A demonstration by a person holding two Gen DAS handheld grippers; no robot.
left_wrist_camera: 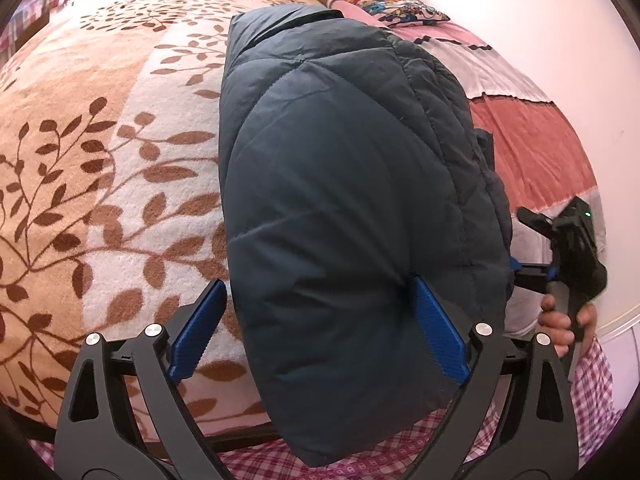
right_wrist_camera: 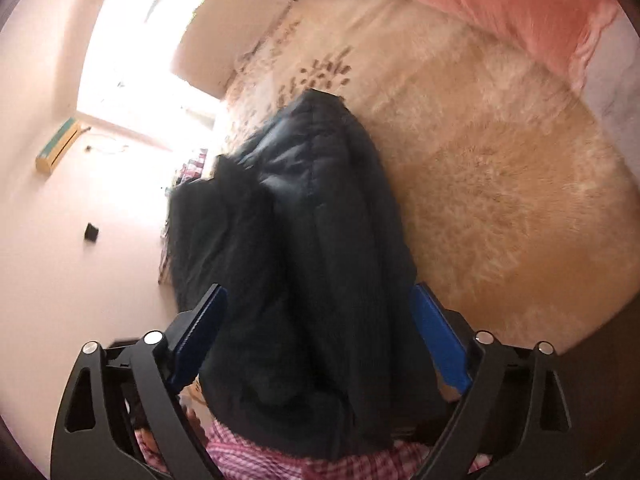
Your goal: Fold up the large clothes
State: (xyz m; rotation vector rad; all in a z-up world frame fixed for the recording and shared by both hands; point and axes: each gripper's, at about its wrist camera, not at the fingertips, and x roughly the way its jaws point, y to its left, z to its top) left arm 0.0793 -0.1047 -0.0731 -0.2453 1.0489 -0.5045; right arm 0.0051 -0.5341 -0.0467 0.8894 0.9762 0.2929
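Observation:
A dark navy puffer jacket (left_wrist_camera: 344,184), folded into a thick bundle, lies on the bed's leaf-patterned blanket (left_wrist_camera: 120,168). My left gripper (left_wrist_camera: 320,328) has its blue fingers wide apart on either side of the bundle's near end, which fills the gap and bulges over the right pad (left_wrist_camera: 438,328). My right gripper (right_wrist_camera: 320,336) straddles the jacket (right_wrist_camera: 304,248) the same way from its other side, with its fingers spread around the thick cloth. The right gripper's body and the hand on it show at the right edge of the left wrist view (left_wrist_camera: 572,256).
A red and white quilt (left_wrist_camera: 532,140) and colourful pillows (left_wrist_camera: 392,6) lie along the wall at the right of the bed. A pink checked cloth (left_wrist_camera: 360,468) hangs at the bed's near edge. A bright window (right_wrist_camera: 160,52) is beyond the bed.

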